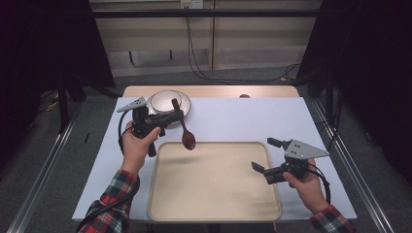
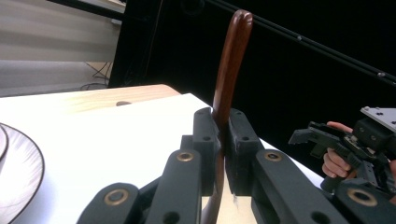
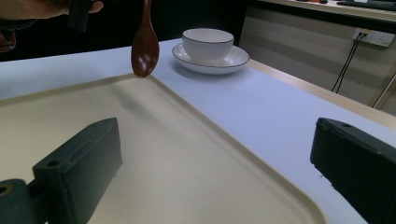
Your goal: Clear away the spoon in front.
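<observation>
My two grippers (image 1: pixel 180 114) (image 1: pixel 265 155) are black, brass-riveted, with grey triangular plates and black cables behind; my sleeves (image 1: pixel 112 205) are red plaid.

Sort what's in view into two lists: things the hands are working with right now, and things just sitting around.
In use:
- wooden spoon, clamped in the left hand-held gripper, bowl end hanging over the tray's far rim
- beige tray, likely where the spoon is headed
- right hand-held gripper, open, beside the tray's right edge

Sitting around:
- white bowl on its saucer
- cables on the floor
</observation>
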Motion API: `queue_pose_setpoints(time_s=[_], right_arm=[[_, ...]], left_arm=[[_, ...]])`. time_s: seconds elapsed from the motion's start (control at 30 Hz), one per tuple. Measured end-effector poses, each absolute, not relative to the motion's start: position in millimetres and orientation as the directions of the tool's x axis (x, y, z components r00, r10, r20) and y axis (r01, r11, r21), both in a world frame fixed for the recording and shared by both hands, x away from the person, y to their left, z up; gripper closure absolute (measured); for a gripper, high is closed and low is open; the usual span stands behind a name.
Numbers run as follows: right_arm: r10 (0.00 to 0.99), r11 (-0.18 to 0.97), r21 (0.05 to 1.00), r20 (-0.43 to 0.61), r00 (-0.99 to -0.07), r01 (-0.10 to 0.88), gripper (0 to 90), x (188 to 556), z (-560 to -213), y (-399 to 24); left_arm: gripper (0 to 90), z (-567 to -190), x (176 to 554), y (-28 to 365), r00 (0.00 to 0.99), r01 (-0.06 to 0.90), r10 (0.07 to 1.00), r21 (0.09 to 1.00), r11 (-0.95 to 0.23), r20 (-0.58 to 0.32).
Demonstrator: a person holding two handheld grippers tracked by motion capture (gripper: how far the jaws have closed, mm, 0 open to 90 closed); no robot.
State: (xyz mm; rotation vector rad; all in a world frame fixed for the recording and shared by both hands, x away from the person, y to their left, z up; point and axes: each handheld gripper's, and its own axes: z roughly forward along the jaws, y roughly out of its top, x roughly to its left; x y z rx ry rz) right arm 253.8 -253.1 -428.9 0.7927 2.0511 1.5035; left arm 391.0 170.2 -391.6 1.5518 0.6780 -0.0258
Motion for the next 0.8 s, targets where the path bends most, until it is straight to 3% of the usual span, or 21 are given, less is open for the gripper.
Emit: queue_pose_setpoints(time_s=[0.8], right_arm=[[0.692, 0.228, 0.959, -0.036, -0.721, 0.17, 1.7, 254.0, -429.0, -252.5]], left_arm=[[84.1, -394.4, 368.2, 159.7, 0.847, 0.423, 0.342, 0.906, 0.027, -0.406]])
